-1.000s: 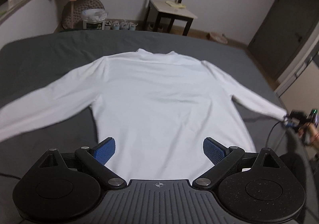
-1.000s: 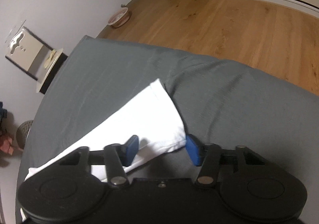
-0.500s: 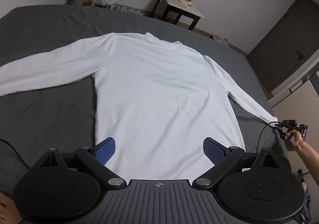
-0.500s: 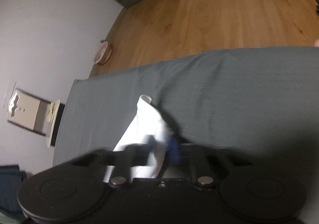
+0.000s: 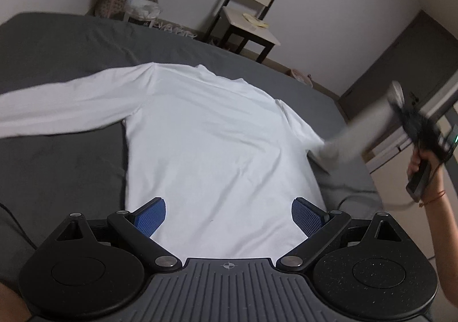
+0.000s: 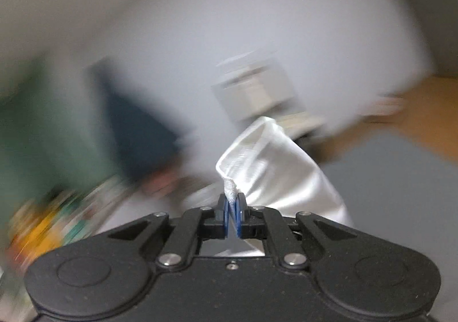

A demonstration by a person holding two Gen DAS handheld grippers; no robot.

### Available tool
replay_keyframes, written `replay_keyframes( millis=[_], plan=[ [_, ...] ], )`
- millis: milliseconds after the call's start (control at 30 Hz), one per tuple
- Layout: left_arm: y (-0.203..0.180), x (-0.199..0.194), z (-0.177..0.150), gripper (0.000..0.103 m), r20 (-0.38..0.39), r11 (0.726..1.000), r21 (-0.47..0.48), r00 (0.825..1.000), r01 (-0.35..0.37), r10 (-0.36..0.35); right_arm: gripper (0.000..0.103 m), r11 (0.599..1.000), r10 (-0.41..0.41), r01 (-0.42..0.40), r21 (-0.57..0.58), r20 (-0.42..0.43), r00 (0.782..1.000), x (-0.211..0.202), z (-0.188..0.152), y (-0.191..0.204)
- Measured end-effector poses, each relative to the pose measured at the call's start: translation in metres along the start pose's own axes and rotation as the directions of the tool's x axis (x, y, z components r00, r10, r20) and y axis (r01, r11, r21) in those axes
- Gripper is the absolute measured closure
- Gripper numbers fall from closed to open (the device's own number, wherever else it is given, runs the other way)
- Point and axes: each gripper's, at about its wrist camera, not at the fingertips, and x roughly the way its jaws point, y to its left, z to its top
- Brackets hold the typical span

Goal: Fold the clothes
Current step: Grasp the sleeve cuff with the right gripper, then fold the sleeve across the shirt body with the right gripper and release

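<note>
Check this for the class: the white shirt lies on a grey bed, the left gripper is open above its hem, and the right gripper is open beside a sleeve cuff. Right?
Not quite. The right gripper is shut on the sleeve cuff, as the right wrist view shows. The rest holds: white shirt, grey bed, left gripper open.

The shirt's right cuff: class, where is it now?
In the right wrist view the cuff is pinched in the shut right gripper; in the left wrist view it is lifted off the bed, right of the shirt.
</note>
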Motion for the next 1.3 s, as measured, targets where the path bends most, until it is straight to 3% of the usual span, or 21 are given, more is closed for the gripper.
replay_keyframes(
  millis=[33,67,133,233,300,400,467,633,733,900,1033,1100,1167,1233,1267,1300],
  plan=[
    [0.002,-0.004,-0.001,0.008,0.010,1.000,0.007,1.000,-0.009,0.008,0.097,0.993,0.103,-0.106,-0.052,-0.056,0.993,0.010,-0.018,0.036],
    [0.005,-0.007,-0.002,0.008,0.018,1.000,0.002,1.000,-0.013,0.013,0.097,0.973,0.203,-0.214,-0.087,-0.126,0.971,0.019,-0.044,0.070],
    [0.015,-0.015,-0.004,0.008,0.040,0.999,-0.028,0.999,-0.020,0.021,0.097,0.925,0.316,-0.362,-0.116,-0.296,0.901,0.036,-0.104,0.118],
    [0.032,-0.026,-0.006,0.008,0.075,0.995,-0.092,0.997,-0.029,0.036,0.097,0.874,0.320,-0.462,-0.151,-0.536,0.781,0.062,-0.203,0.157],
    [0.040,-0.028,-0.008,0.008,0.082,0.992,-0.121,0.996,-0.018,0.028,0.097,0.864,0.286,-0.481,-0.146,-0.644,0.709,0.079,-0.255,0.163],
    [0.044,-0.026,-0.012,0.008,0.070,0.991,-0.130,0.998,0.011,-0.002,0.097,0.868,0.258,-0.477,-0.137,-0.698,0.669,0.085,-0.287,0.162],
    [0.043,-0.024,-0.015,0.008,0.057,0.993,-0.112,0.998,0.026,-0.020,0.097,0.864,0.262,-0.485,-0.138,-0.699,0.666,0.080,-0.287,0.161],
    [0.041,-0.016,-0.021,0.008,0.014,0.996,-0.092,1.000,0.013,-0.012,0.097,0.839,0.257,-0.523,-0.152,-0.736,0.626,0.067,-0.299,0.161],
    [0.045,-0.010,-0.025,0.008,-0.009,0.995,-0.095,0.999,-0.037,0.036,0.090,0.830,0.225,-0.528,-0.182,-0.757,0.614,0.066,-0.310,0.167],
    [0.057,-0.003,-0.031,0.008,-0.056,0.987,-0.119,0.993,-0.112,0.106,0.062,0.810,0.224,-0.560,-0.174,-0.792,0.568,0.059,-0.326,0.182],
    [0.063,-0.002,-0.029,0.008,-0.059,0.983,-0.148,0.993,-0.113,0.105,0.061,0.775,0.237,-0.607,-0.176,-0.809,0.538,0.051,-0.323,0.193],
    [0.066,-0.002,-0.028,0.008,-0.056,0.979,-0.172,0.993,-0.111,0.103,0.061,0.757,0.262,-0.623,-0.199,-0.780,0.568,0.044,-0.314,0.196],
    [0.068,-0.002,-0.027,0.008,-0.056,0.975,-0.195,0.993,-0.111,0.102,0.061,0.736,0.221,-0.609,-0.295,-0.746,0.628,0.044,-0.308,0.203],
    [0.070,-0.002,-0.028,0.008,-0.060,0.973,-0.201,0.993,-0.113,0.103,0.061,0.719,0.174,-0.595,-0.361,-0.734,0.656,0.052,-0.313,0.210],
    [0.070,-0.001,-0.027,0.008,-0.063,0.973,-0.201,0.992,-0.116,0.106,0.061,0.716,0.169,-0.597,-0.360,-0.741,0.650,0.057,-0.317,0.212],
    [0.070,0.000,-0.027,0.008,-0.066,0.973,-0.199,0.992,-0.118,0.107,0.061,0.717,0.178,-0.612,-0.334,-0.761,0.624,0.062,-0.324,0.212]
  ],
)
